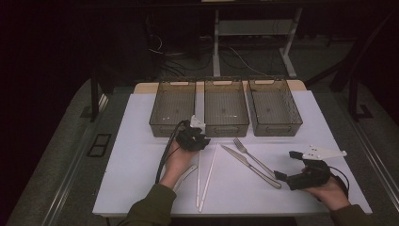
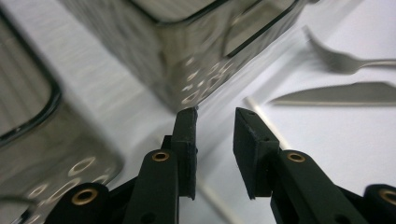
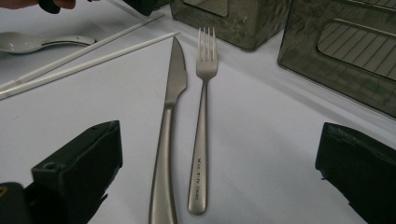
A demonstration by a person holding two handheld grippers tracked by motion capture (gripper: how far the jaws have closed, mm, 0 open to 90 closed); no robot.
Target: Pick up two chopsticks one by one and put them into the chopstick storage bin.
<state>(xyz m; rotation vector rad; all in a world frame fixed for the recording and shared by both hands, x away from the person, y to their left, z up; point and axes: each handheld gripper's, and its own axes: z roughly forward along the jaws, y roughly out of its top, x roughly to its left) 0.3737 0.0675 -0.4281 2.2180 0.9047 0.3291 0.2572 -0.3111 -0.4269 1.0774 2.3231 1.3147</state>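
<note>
Beneath the left gripper [image 1: 200,138], jaws released, the white chopsticks' [image 1: 209,169] top ends lie partly hidden.

2 white chopsticks [image 1: 207,176], lying flat on table, tips converging below middle basket

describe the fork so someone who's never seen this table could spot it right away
Start at the three smoky plastic bins lined up along the far side of the white table. In front of the gap between the middle and right bins lie a metal knife and fork, side by side. The fork is the right-hand one, with tines toward the bins.
</note>
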